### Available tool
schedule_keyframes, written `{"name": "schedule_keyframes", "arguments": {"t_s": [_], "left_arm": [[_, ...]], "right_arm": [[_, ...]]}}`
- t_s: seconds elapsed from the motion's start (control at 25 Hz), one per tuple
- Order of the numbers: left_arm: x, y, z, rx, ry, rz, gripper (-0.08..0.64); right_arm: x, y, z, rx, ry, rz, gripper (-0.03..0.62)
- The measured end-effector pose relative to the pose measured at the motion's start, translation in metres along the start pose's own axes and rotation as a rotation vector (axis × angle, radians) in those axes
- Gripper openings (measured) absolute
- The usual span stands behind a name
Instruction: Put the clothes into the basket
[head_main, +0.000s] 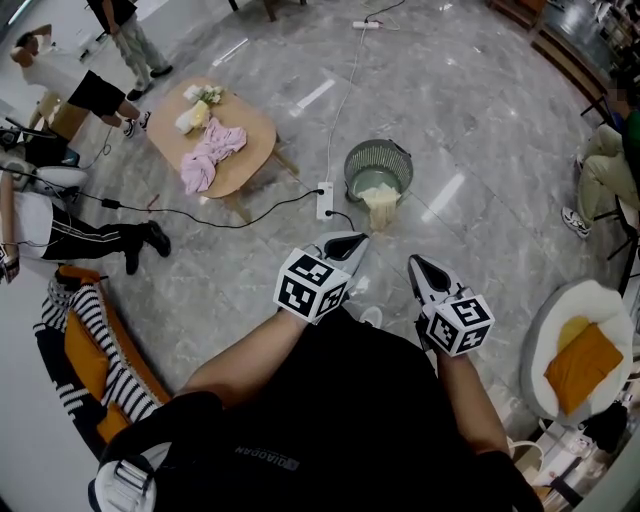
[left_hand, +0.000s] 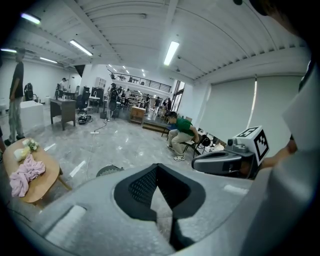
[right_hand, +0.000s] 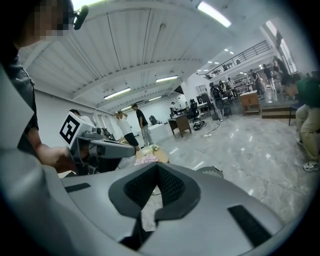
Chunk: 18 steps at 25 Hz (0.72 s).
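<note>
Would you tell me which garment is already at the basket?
The pale cream cloth, draped over the grey mesh basket's rim; the pink garment lies on the wooden table.

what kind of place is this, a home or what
Probably an open office or lab hall, not a home: strip lights overhead, desks far back, a power strip on the floor by the coffee table and mesh basket.

The left forearm (head_main: 250, 360) and right forearm (head_main: 475, 405) reach up from 6 o'clock in the head view. The left hand-held gripper (head_main: 348, 243) points toward 1 o'clock, jaws together, empty. The right hand-held gripper (head_main: 419, 265), just beside it, points toward 11 o'clock, jaws likewise closed on nothing.
</note>
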<state>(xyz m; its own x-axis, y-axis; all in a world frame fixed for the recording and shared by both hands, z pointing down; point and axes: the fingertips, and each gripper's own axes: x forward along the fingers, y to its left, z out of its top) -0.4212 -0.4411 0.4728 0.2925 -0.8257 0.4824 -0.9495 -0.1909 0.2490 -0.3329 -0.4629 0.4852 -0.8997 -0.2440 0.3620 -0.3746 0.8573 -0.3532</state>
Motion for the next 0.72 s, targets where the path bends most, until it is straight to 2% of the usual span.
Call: {"name": "schedule_keyframes", "arguments": {"t_s": [0.72], "left_arm": [[-0.0067, 0.0032, 0.0054, 0.016, -0.003, -0.005, 0.002]], "right_arm": [[0.0065, 0.0064, 0.0026, -0.004, 0.003, 0.007, 0.014]]}}
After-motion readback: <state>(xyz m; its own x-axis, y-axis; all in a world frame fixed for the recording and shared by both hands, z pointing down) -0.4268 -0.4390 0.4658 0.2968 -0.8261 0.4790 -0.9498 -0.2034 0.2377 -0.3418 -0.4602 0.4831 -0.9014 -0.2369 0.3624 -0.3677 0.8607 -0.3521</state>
